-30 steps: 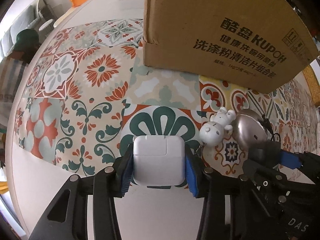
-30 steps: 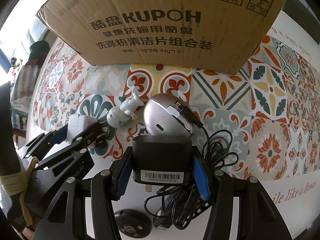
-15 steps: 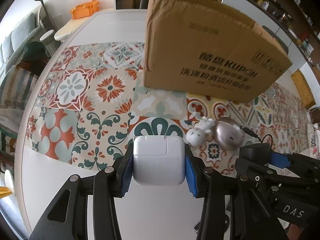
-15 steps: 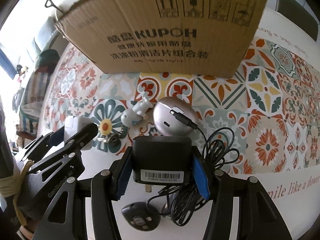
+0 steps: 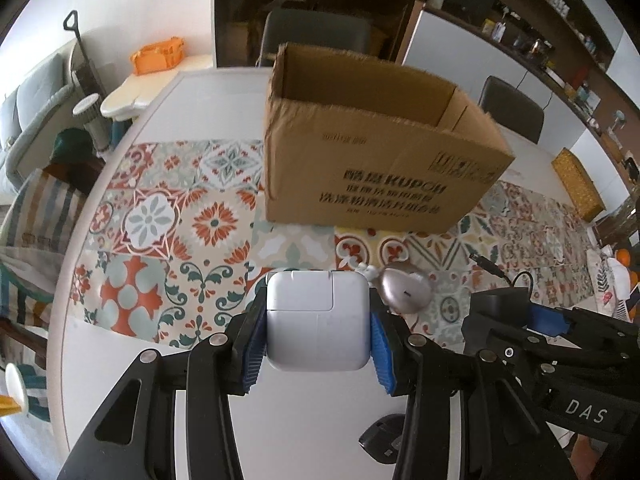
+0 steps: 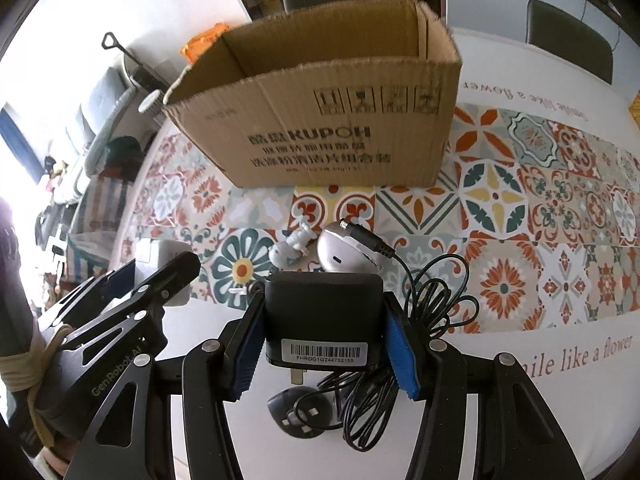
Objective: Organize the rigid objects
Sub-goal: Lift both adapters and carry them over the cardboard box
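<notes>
While nothing is seen inside yet, progress is judged early.
Cardboard box point(image 6: 320, 120): open, far side of the table.
Black adapter point(image 6: 322, 316): clamped by right gripper point(image 6: 322, 344), lifted.
White charger point(image 5: 317, 320): clamped by left gripper point(image 5: 317, 340), lifted.
Silver mouse point(image 6: 340, 254), figurine point(image 6: 290, 246): left on the mat.

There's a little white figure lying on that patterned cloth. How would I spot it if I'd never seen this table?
Start at the open cardboard box standing on the tiled-pattern cloth. On the cloth in front of its printed side lie two small things side by side: a rounded silver gadget and, to its left, the white figurine. It is the only toy-like thing there, matte white with a round head and stubby limbs.
</notes>
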